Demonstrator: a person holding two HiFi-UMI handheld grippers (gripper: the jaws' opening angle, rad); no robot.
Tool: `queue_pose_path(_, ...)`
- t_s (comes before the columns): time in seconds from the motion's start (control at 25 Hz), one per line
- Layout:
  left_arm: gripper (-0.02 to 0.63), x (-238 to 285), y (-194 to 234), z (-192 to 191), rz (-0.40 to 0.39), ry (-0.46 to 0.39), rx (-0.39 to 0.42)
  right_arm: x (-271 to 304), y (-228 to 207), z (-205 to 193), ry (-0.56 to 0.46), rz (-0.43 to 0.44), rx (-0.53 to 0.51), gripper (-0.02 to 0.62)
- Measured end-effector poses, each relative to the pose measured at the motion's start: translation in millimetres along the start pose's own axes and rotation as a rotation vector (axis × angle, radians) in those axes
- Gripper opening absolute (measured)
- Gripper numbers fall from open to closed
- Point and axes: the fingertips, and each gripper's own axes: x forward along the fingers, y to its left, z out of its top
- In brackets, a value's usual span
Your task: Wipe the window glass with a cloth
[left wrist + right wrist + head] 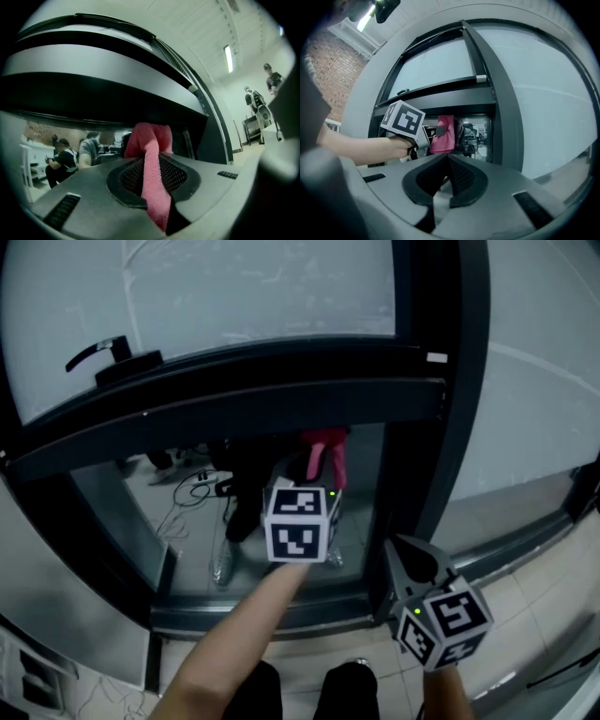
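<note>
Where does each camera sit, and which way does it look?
Head view: on the person's head, looking down at the window glass; shows left forearm, left gripper and right gripper.
Left gripper view: on the left gripper, looking along jaws shut on the pink cloth.
Right gripper view: on the right gripper, facing the glass and left gripper; jaws together.
Shared: all show the cloth.

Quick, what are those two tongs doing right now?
Left tongs: closed on the pink cloth.
Right tongs: closed, holding nothing.

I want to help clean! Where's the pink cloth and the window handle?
pink cloth (150,137): left gripper view, on its bunched top.
window handle (95,351): head view, on the middle of its lever.
</note>
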Motion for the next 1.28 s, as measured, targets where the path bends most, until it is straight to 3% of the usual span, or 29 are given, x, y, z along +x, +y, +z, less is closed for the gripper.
queue_pose_path(0.88, 0.061, -125, 210, -13, 0.226, 0.041, 0.056, 84, 152, 14, -0.016, 0.221, -0.005, 0.006)
queue_pose_path(1.28, 0.061, -188, 314, -25, 0.372, 0.073, 0.071, 127, 225, 10, -0.007, 0.341, -0.008, 0.006)
